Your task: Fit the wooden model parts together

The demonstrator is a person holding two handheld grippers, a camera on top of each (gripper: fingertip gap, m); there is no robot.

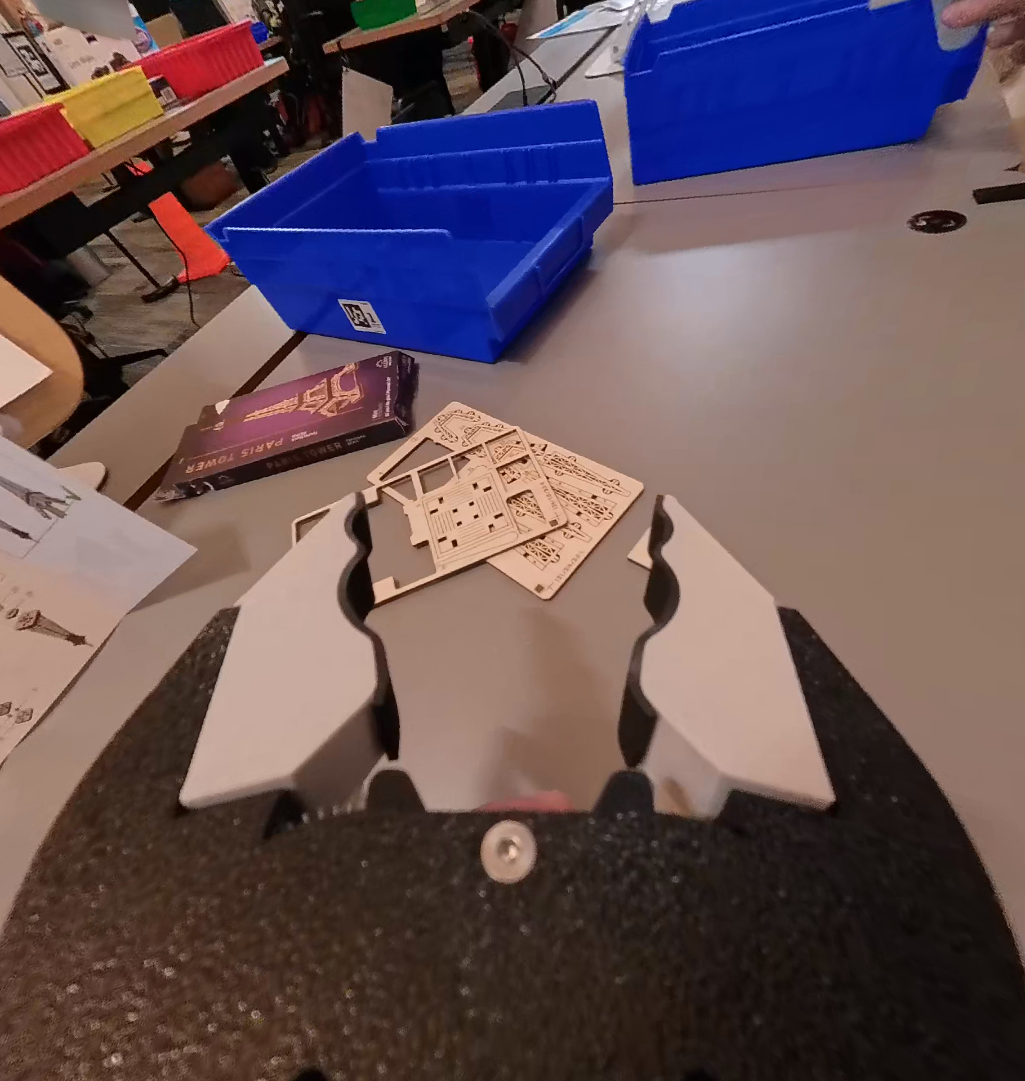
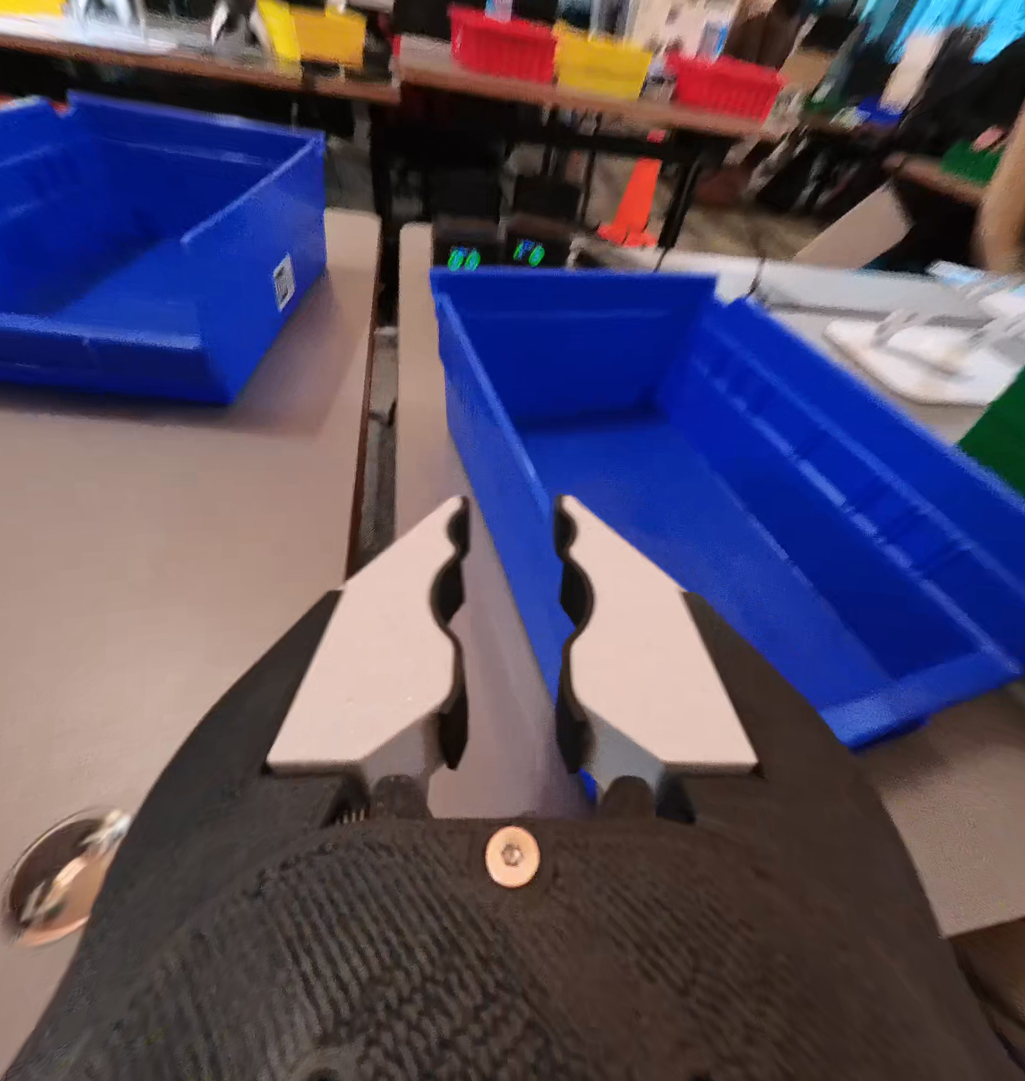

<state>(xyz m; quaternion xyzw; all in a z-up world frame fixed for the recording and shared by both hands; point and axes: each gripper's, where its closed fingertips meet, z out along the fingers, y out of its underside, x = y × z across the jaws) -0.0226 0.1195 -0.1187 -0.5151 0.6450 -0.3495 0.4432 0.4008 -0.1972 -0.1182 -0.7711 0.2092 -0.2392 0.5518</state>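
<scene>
- here, left gripper (image 1: 507,526) hangs over the table (image 1: 791,468), jaws spread wide, holding nothing.
- wooden sheets (image 1: 498,503) lie stacked on the table just past its fingertips, box (image 1: 299,433) beside them.
- right gripper (image 2: 511,509) empty, jaws parted, over a blue bin's (image 2: 791,468) near wall.

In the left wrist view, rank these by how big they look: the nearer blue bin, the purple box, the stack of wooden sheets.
1. Nearer blue bin, clearly largest.
2. Stack of wooden sheets and purple box: too alike to rank, and the sheets lie nearer the camera, partly behind a finger.
</scene>
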